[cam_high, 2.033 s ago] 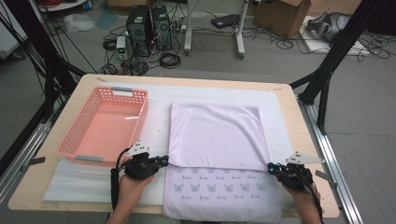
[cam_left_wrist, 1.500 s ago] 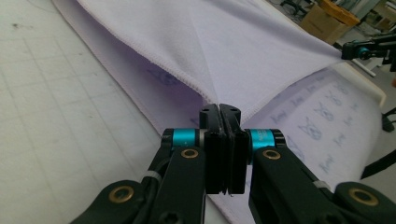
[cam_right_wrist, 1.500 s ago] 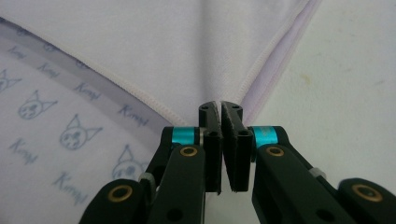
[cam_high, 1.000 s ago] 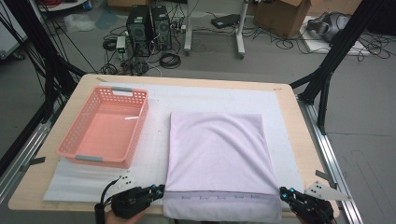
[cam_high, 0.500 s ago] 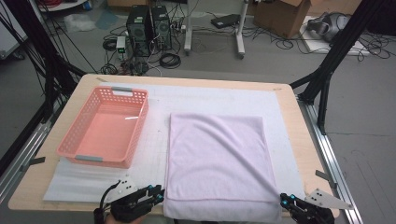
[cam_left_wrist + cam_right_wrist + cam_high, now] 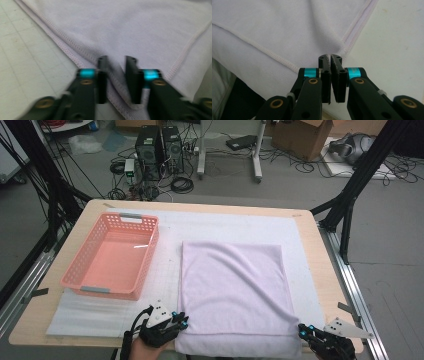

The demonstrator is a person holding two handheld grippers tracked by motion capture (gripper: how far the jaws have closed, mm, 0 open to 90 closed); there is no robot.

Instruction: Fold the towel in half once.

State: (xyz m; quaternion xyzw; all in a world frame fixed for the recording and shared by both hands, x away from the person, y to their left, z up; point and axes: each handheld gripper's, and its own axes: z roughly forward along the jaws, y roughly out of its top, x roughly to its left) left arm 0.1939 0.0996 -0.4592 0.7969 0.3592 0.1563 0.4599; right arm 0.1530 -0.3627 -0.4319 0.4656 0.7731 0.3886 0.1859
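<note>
With our right gripper clamped on the towel's near-right corner and our left gripper's jaws just closing around the near-left hem, not pinching, it could slip free.

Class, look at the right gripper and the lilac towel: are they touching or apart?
Touching. The right gripper view shows the right gripper with its jaws pressed together on the hemmed corner of the towel, cloth pinched between them.

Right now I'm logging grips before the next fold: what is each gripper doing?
Left gripper: jaws have just been closing, a gap remains, towel hem between them, not pinched.
Right gripper: shut on the towel's edge.
</note>
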